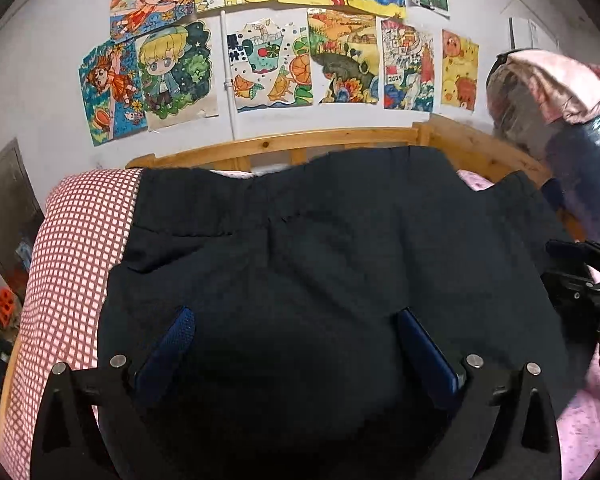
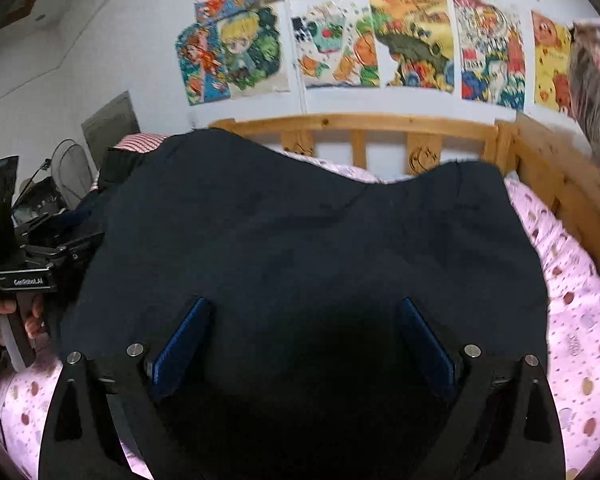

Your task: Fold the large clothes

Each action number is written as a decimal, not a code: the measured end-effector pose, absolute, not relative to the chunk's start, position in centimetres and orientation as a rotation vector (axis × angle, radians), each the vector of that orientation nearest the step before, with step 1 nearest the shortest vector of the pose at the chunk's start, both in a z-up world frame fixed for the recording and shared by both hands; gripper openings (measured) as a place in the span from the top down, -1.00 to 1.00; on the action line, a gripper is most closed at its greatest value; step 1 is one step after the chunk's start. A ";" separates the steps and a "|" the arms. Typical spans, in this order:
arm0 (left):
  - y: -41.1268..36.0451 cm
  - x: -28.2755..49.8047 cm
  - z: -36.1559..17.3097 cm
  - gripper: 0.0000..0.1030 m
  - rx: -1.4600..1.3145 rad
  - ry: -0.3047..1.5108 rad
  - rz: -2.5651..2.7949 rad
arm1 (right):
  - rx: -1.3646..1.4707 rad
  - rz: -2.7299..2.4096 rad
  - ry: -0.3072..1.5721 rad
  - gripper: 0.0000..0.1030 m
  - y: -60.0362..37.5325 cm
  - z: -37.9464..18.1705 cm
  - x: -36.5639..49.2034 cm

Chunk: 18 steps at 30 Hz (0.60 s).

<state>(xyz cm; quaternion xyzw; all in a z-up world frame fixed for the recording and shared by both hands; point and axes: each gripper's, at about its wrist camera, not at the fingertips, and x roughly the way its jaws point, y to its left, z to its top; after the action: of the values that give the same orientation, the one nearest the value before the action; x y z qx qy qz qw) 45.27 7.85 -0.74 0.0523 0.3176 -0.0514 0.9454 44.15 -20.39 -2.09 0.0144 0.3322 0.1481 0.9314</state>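
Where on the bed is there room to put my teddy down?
On the pink dotted sheet, between the dark garment and the wooden bed rail. The checked pillow on the garment's other side is bare too. The middle is crowded: the garment covers it.

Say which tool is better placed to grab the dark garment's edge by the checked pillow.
Left, I think. The left tool hangs open over the dark navy fabric garment beside the red-and-white checked pillow; the right tool sits towards the pink dotted bedsheet.

A wooden bed (image 2: 540, 172) (pink dotted sheet (image 2: 580, 320)) carries dark trousers (image 2: 300, 240), a checked pillow (image 1: 72, 248) at its left edge.
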 end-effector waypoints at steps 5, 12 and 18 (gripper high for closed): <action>9.3 47.7 -1.5 -1.00 0.061 0.672 -0.015 | 0.014 0.239 0.694 -0.81 -20.9 -3.3 45.9; 12.0 50.8 -3.5 -1.00 0.014 0.724 -0.028 | -0.006 0.132 0.713 -0.81 -20.9 -4.0 50.0; 15.1 53.2 -5.6 -1.00 -0.146 0.774 -0.082 | 0.081 0.110 0.779 -0.97 -21.9 -6.9 53.1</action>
<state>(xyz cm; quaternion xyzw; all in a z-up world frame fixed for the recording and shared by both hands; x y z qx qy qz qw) 53.19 15.06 -5.63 -0.0713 0.3771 -0.0397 0.9226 53.09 -21.91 -6.93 0.0396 0.3796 0.0535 0.9227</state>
